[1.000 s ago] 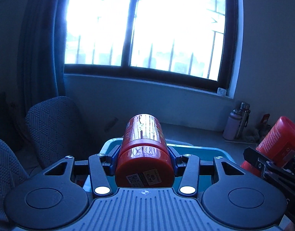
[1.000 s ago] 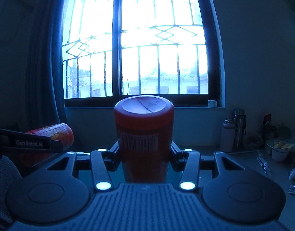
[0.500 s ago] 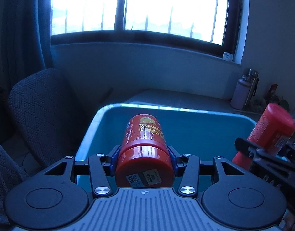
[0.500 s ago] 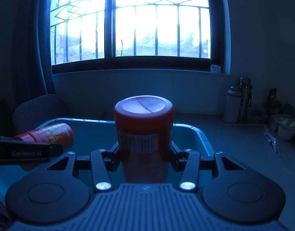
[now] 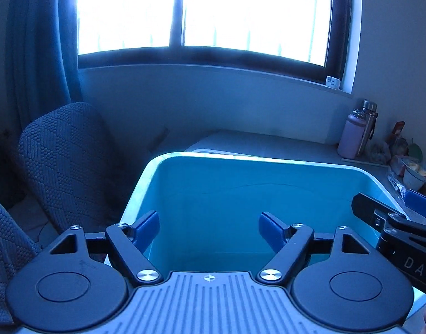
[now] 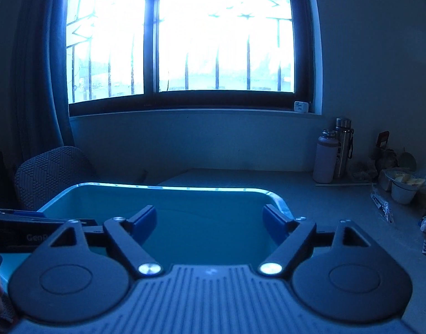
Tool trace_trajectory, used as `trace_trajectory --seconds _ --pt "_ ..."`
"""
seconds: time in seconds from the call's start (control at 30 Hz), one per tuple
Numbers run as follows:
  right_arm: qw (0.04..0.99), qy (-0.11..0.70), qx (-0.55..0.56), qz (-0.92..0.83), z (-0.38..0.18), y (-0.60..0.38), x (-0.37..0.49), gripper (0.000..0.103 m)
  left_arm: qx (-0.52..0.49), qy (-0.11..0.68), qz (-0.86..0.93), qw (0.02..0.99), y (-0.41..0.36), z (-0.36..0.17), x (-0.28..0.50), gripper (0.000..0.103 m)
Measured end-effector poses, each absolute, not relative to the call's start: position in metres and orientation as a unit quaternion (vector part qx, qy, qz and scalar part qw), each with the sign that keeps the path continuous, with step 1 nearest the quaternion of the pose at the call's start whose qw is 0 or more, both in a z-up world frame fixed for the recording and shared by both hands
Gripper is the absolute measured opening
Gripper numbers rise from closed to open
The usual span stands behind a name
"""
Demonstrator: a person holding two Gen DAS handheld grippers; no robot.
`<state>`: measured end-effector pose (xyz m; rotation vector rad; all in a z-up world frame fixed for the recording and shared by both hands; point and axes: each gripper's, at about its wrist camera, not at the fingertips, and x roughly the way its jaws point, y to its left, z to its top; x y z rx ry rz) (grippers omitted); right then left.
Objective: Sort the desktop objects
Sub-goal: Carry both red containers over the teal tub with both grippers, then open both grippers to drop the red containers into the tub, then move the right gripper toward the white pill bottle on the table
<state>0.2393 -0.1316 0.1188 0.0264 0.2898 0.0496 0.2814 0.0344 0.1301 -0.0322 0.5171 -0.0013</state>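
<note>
So both my tongs, left gripper (image 5: 209, 229) and right gripper (image 6: 209, 224), just popped wide with nothing between them, hanging over the blue bin (image 5: 268, 194); cans aren't visible now.

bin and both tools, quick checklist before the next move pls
1. Left tool empty, jaws just opened: ok.
2. Right tool empty, jaws just opened: ok.
3. Both tools over the blue bin: ok.
4. Red cans landed in the bin: cannot tell, its floor is hidden.
5. Tools apart from each other: ok, though close.
6. More items left on the desk: ok, cups and packets at right.
</note>
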Motion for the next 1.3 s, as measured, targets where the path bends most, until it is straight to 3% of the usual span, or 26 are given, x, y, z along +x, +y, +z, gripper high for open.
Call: trace_trajectory --seconds 0.5,0.8,0.87,0.93,1.0,1.3 --pt "0.993 0.112 0.03 0.019 0.124 -0.177 0.182 0.085 -0.017 0.218 0.008 0.976 -0.006 0.147 0.217 0.08" --pt "0.993 0.113 0.028 0.0 0.118 -0.226 0.115 0.092 -0.007 0.226 -0.015 0.974 -0.064 0.138 0.153 0.081" --pt "0.993 0.116 0.026 -0.008 0.113 -0.236 0.1 0.097 -0.007 0.232 -0.018 0.973 -0.076 0.131 0.138 0.084" --pt "0.992 0.119 0.025 -0.015 0.108 -0.245 0.086 0.101 -0.007 0.234 -0.023 0.972 -0.084 0.123 0.123 0.095" --pt "0.992 0.125 0.029 -0.019 0.102 -0.253 0.073 0.103 -0.006 0.234 -0.033 0.972 -0.092 0.116 0.108 0.099" --pt "0.986 0.159 0.029 -0.044 0.071 -0.278 0.029 0.103 0.024 0.259 -0.059 0.964 -0.129 0.075 0.062 0.1"
